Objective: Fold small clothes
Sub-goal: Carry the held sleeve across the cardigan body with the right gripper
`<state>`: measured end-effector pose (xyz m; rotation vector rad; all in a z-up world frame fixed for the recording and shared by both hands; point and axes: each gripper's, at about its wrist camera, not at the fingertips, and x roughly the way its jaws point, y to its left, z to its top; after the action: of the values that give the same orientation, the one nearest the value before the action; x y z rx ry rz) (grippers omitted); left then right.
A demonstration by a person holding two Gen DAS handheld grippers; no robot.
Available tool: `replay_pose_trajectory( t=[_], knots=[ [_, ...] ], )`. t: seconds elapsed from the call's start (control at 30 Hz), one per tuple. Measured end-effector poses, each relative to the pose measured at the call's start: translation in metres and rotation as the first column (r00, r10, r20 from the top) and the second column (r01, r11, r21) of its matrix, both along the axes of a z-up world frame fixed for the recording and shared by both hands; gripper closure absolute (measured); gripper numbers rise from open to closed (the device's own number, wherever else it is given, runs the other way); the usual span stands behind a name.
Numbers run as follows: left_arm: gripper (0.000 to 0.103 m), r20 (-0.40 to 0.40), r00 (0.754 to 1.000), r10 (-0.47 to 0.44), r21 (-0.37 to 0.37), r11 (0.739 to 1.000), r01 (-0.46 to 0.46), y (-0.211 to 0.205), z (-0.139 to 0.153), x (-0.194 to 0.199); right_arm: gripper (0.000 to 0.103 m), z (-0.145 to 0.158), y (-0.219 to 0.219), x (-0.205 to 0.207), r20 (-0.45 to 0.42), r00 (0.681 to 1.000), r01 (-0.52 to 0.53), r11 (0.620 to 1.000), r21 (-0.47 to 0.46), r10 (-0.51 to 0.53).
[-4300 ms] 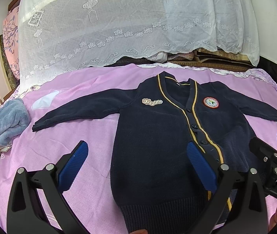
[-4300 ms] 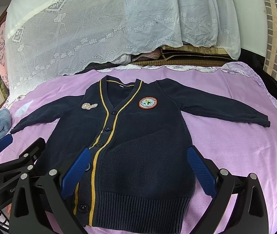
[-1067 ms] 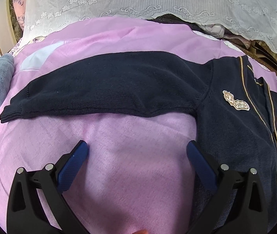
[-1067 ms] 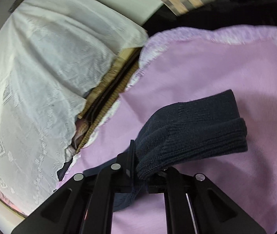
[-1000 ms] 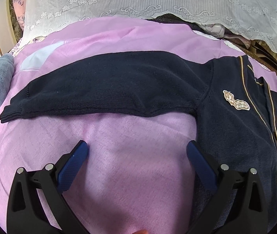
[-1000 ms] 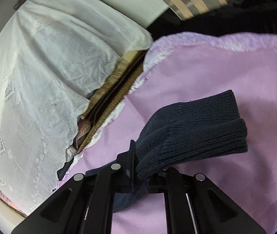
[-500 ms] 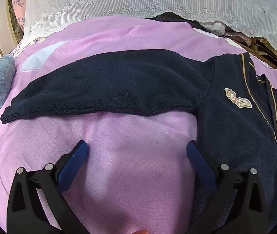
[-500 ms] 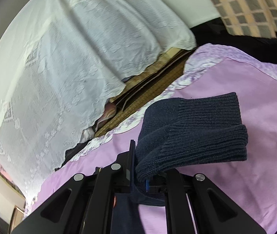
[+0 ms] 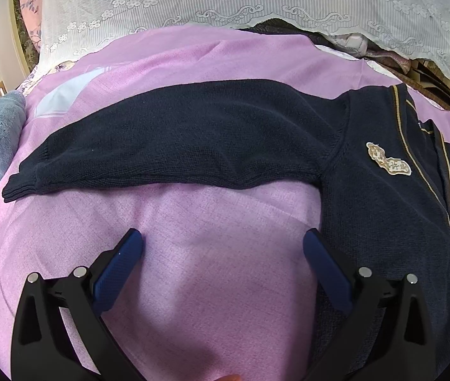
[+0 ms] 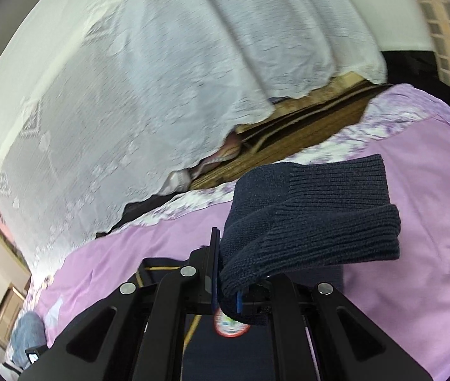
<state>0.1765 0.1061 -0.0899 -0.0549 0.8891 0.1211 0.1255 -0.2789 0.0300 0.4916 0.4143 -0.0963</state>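
Two jobs: right hand-held gripper [image 10: 241,298] clamps the sleeve cuff [image 10: 314,212] to fold it over the cardigan [image 9: 383,222]; left hand-held gripper [image 9: 221,254] hovers wide open, empty, near the other sleeve [image 9: 177,146].

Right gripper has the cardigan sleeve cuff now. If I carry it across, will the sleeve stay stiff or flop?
Probably floppy: the cuff already droops over the right gripper, folded on itself. The knit looks thick, so it likely grips rather than slips. The other sleeve lies limp on the pink sheet.
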Motion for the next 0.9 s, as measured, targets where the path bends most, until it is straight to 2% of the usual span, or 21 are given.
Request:
replay_pose_trajectory(
  t=[0.23,0.37,0.6,0.73,0.77,0.8,0.9],
  knots=[
    [0.004,-0.001,1.0,0.002,0.004,1.0,-0.002,0.0,-0.001,0.001,0.095,-0.009,0.058,0.028,-0.02,0.995,-0.094,0.994,-0.054,0.093],
    [0.004,0.0,1.0,0.001,0.004,1.0,-0.001,0.0,-0.002,0.001,0.095,-0.024,0.09,0.044,-0.067,0.988,-0.148,0.983,-0.106,0.141],
    [0.004,-0.002,1.0,0.005,0.007,1.0,-0.005,0.001,-0.002,0.003,0.092,-0.067,0.137,0.065,-0.239,0.953,-0.245,0.935,-0.258,0.184],
    [0.004,-0.003,1.0,0.005,0.008,1.0,-0.005,0.0,-0.002,0.003,0.09,-0.091,0.154,0.077,-0.386,0.896,-0.348,0.887,-0.305,0.219],
    [0.004,-0.003,1.0,0.005,0.008,1.0,-0.005,0.001,-0.003,0.004,0.086,-0.097,0.16,0.08,-0.423,0.877,-0.381,0.868,-0.32,0.229],
    [0.004,-0.003,1.0,0.005,0.007,1.0,-0.005,0.0,-0.002,0.003,0.078,-0.103,0.166,0.08,-0.451,0.86,-0.41,0.848,-0.334,0.239],
    [0.004,-0.003,1.0,0.005,0.008,1.0,-0.005,0.0,-0.002,0.004,0.058,-0.108,0.186,0.074,-0.477,0.841,-0.472,0.778,-0.416,0.255]
  ],
)
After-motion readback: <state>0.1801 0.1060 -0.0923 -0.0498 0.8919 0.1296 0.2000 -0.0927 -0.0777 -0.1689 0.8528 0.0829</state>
